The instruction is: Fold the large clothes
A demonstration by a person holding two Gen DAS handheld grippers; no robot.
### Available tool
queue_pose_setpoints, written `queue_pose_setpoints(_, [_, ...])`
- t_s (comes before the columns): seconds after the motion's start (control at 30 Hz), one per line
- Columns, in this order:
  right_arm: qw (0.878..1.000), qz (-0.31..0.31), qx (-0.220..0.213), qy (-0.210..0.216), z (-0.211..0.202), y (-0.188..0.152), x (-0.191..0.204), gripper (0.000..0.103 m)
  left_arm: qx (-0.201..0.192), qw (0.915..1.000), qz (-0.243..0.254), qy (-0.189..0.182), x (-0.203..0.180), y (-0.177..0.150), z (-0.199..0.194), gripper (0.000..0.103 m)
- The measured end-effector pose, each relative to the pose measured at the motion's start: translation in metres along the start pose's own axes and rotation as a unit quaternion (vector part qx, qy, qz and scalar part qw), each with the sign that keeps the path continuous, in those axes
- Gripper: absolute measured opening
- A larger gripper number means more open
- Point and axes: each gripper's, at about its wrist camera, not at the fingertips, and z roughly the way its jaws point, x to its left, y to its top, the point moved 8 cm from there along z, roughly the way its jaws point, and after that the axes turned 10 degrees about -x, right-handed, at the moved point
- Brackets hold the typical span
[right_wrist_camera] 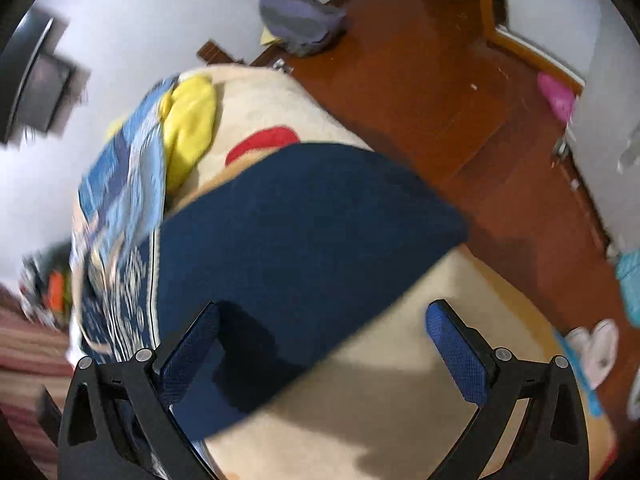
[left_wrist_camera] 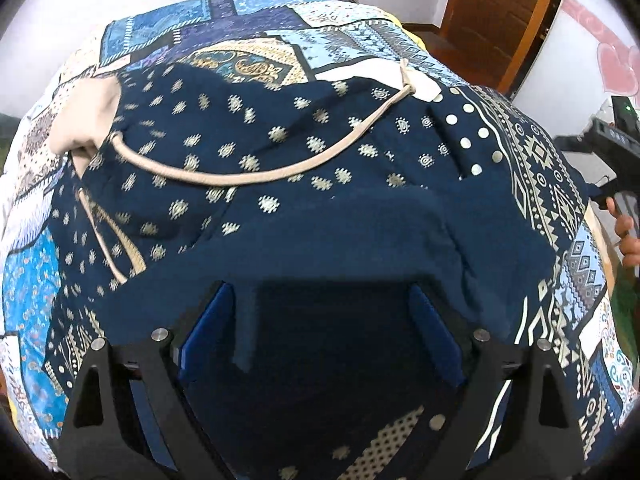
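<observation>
Left gripper (left_wrist_camera: 320,320) fingers and right gripper (right_wrist_camera: 322,340) fingers spread wide, empty. We judge navy hoodie (left_wrist_camera: 280,152) soft, floppy; pinch hem at bed (right_wrist_camera: 460,288) edge.

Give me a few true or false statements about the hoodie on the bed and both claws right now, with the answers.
1. The navy hoodie lies on a patchwork bedspread. True.
2. The left claw is clamped on the beige drawstring. False: it stands open over plain navy cloth, and the drawstring lies loose further up.
3. The right claw is open. True.
4. The hoodie's lining is red. False: it is beige.
5. The floor beside the bed is wood. True.
</observation>
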Motion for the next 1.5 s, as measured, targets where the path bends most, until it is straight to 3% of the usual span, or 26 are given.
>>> queue_pose_setpoints(0.13, [0.999, 0.032, -0.013, 0.001, 0.012, 0.012, -0.001, 0.087, -0.004, 0.9999, 0.013, 0.008, -0.004, 0.005, 0.001, 0.091])
queue_pose_setpoints(0.23, [0.999, 0.035, -0.027, -0.014, 0.014, 0.018, 0.001, 0.059, -0.008, 0.9996, 0.022, 0.014, -0.007, 0.006, -0.001, 0.091])
queue_pose_setpoints(0.27, [0.999, 0.033, -0.031, -0.013, 0.013, 0.02, 0.003, 0.038, -0.009, 0.9996, 0.024, 0.015, -0.007, 0.007, -0.003, 0.091])
queue_pose_setpoints(0.3, [0.999, 0.032, -0.032, -0.002, 0.011, 0.022, 0.008, 0.025, -0.011, 0.9995, 0.025, 0.015, -0.007, 0.008, -0.005, 0.091])
queue_pose_setpoints(0.4, [0.999, 0.03, -0.038, 0.013, 0.001, 0.027, 0.016, 0.01, -0.021, 0.9992, 0.029, 0.017, -0.008, 0.011, -0.017, 0.091])
queue_pose_setpoints(0.67, [0.99, -0.075, -0.102, 0.055, -0.071, 0.028, 0.094, 0.008, -0.076, 0.9965, 0.028, 0.021, -0.004, 0.025, -0.074, 0.091])
queue_pose_setpoints(0.93, [0.963, -0.19, -0.119, 0.151, -0.134, -0.02, 0.219, 0.008, -0.13, 0.9906, 0.024, 0.034, 0.016, 0.028, -0.135, 0.091])
queue_pose_setpoints(1.07, [0.951, -0.236, -0.08, 0.185, -0.13, -0.074, 0.271, 0.008, -0.144, 0.9886, 0.007, 0.045, 0.039, 0.017, -0.157, 0.091])
queue_pose_setpoints(1.2, [0.941, -0.293, -0.021, 0.168, -0.09, -0.142, 0.3, 0.008, -0.136, 0.9891, -0.021, 0.053, 0.069, -0.007, -0.168, 0.091])
queue_pose_setpoints(1.37, [0.94, -0.314, 0.055, 0.117, -0.036, -0.207, 0.285, 0.008, -0.107, 0.9903, -0.052, 0.071, 0.106, -0.047, -0.168, 0.091])
queue_pose_setpoints(1.5, [0.945, -0.307, 0.102, 0.056, -0.007, -0.227, 0.25, 0.009, -0.083, 0.991, -0.076, 0.072, 0.125, -0.073, -0.161, 0.091])
